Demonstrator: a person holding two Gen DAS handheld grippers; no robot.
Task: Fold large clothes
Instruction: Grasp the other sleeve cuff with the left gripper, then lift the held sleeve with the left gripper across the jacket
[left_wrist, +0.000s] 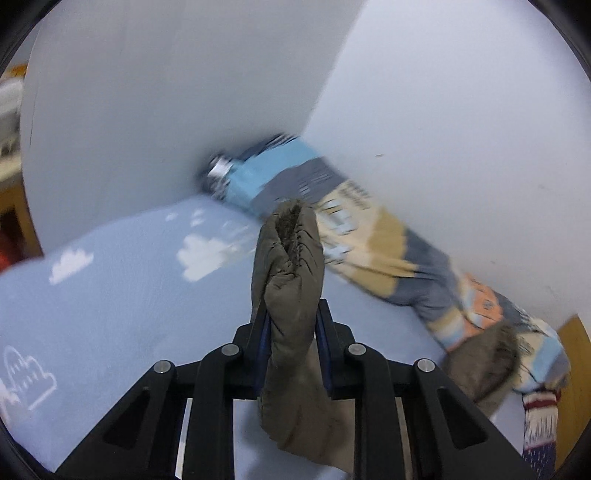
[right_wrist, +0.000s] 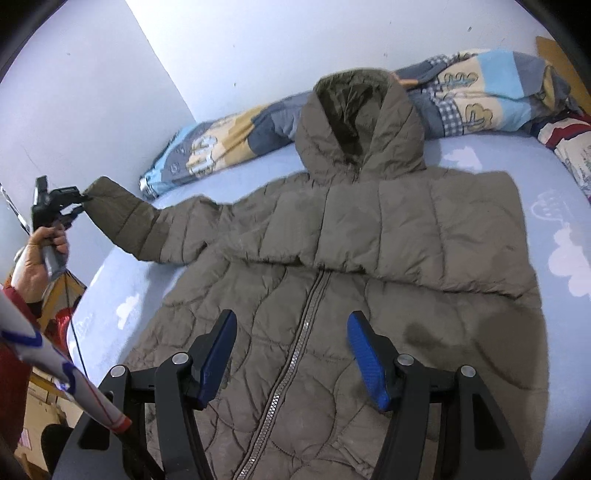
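Left wrist view: the left gripper (left_wrist: 291, 328) has its jaws clamped on the cuff (left_wrist: 291, 266) of the coat's sleeve, the cloth bunched between the blue pads and sticking out past the tips. Beyond it are the blue bed (left_wrist: 110, 295) with white cloud prints and a patterned quilt (left_wrist: 369, 229) rolled along the white wall (left_wrist: 147, 92). The picture is blurred.

Right wrist view: the right gripper (right_wrist: 291, 354) hangs with its jaws apart and nothing in them, above the coat (right_wrist: 332, 258) and its zip (right_wrist: 295, 354). The olive coat lies front-up on the bed (right_wrist: 554, 206), hood (right_wrist: 358, 122) toward the quilt (right_wrist: 229, 140) at the wall. 1 sleeve (right_wrist: 140, 221) is stretched out to the left and lifted off the bed, its cuff caught in the left gripper (right_wrist: 79, 206), held by a hand (right_wrist: 40, 258). The other side is folded in, straight-edged. Bare sheet lies to the right of the coat and in front of the lifted sleeve.
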